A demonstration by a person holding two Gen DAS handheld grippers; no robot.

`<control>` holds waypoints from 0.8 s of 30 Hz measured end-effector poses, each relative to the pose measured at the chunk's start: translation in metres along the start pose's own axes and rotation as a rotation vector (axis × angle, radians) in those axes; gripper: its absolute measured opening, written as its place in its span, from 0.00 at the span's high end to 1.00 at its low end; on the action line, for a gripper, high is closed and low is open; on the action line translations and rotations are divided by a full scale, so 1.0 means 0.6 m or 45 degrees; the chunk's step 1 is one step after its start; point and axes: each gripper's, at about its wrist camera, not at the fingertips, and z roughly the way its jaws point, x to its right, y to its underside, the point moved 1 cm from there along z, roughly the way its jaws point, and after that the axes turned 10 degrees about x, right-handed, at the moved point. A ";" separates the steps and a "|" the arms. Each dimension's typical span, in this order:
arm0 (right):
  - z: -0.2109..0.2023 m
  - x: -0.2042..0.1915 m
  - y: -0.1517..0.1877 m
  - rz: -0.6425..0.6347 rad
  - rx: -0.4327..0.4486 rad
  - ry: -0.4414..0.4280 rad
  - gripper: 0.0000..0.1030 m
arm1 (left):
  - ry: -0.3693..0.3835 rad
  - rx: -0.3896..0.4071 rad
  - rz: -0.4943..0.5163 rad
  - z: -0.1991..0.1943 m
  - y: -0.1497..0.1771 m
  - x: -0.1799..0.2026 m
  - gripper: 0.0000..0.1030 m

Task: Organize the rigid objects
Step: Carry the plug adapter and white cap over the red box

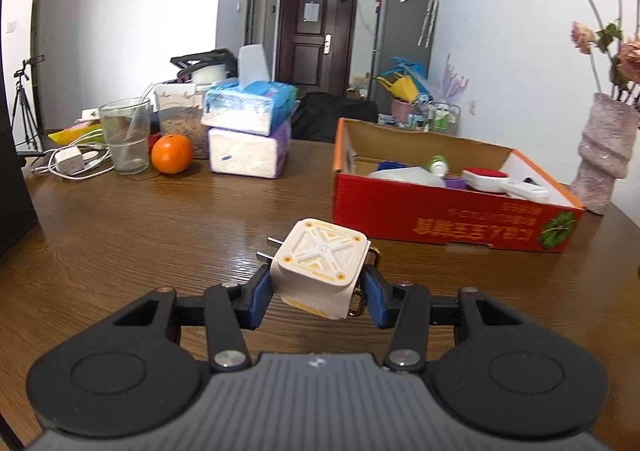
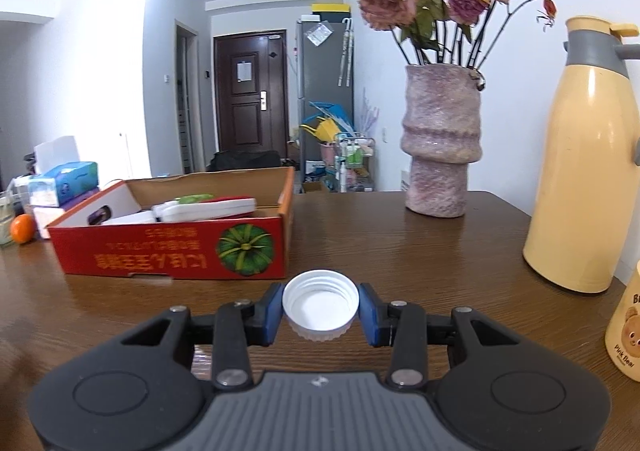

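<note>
My left gripper (image 1: 318,285) is shut on a cream cube-shaped plug adapter (image 1: 320,265) with metal prongs on its left side, held above the wooden table (image 1: 160,235). The red cardboard box (image 1: 448,219) lies ahead and to the right with several items inside. In the right wrist view my right gripper (image 2: 320,309) is shut on a white screw cap (image 2: 320,305), its hollow side up. There the same red box (image 2: 172,247) sits ahead to the left, with white and red items in it.
At the back left stand stacked tissue packs (image 1: 248,131), an orange (image 1: 172,153), a glass (image 1: 125,139) and a white charger with cables (image 1: 68,163). A pink vase of dried roses (image 2: 440,147), a yellow thermos jug (image 2: 580,155) and a bear-printed bottle (image 2: 626,327) stand on the right.
</note>
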 end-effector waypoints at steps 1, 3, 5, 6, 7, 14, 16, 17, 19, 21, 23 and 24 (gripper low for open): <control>-0.003 -0.006 0.000 -0.002 0.002 -0.011 0.62 | 0.009 0.004 0.000 -0.003 0.000 0.004 0.53; -0.009 -0.020 0.002 -0.005 0.006 -0.031 0.62 | 0.029 0.011 0.003 -0.011 0.000 0.014 0.53; -0.015 -0.032 0.002 -0.007 0.010 -0.051 0.62 | 0.048 0.015 0.008 -0.018 0.001 0.024 0.53; -0.018 -0.040 0.002 -0.008 0.011 -0.062 0.62 | 0.057 0.017 0.009 -0.020 0.001 0.028 0.53; -0.021 -0.046 0.002 -0.009 0.013 -0.073 0.62 | 0.066 0.020 0.009 -0.024 0.002 0.031 0.53; -0.038 -0.090 0.000 -0.016 0.034 -0.135 0.62 | 0.110 0.044 0.012 -0.043 0.000 0.054 0.53; -0.040 -0.100 -0.001 -0.015 0.038 -0.147 0.62 | 0.119 0.051 0.009 -0.046 -0.002 0.059 0.53; -0.041 -0.105 -0.002 -0.013 0.042 -0.151 0.62 | 0.123 0.053 0.006 -0.047 -0.004 0.062 0.53; -0.043 -0.114 -0.005 -0.008 0.052 -0.159 0.62 | 0.129 0.057 0.004 -0.049 -0.007 0.068 0.53; -0.044 -0.122 -0.010 -0.002 0.063 -0.162 0.62 | 0.139 0.060 -0.003 -0.049 -0.010 0.074 0.53; -0.044 -0.127 -0.015 0.006 0.074 -0.165 0.62 | 0.149 0.066 -0.009 -0.048 -0.015 0.079 0.53; -0.043 -0.129 -0.017 0.009 0.077 -0.165 0.62 | 0.150 0.069 -0.010 -0.047 -0.018 0.081 0.53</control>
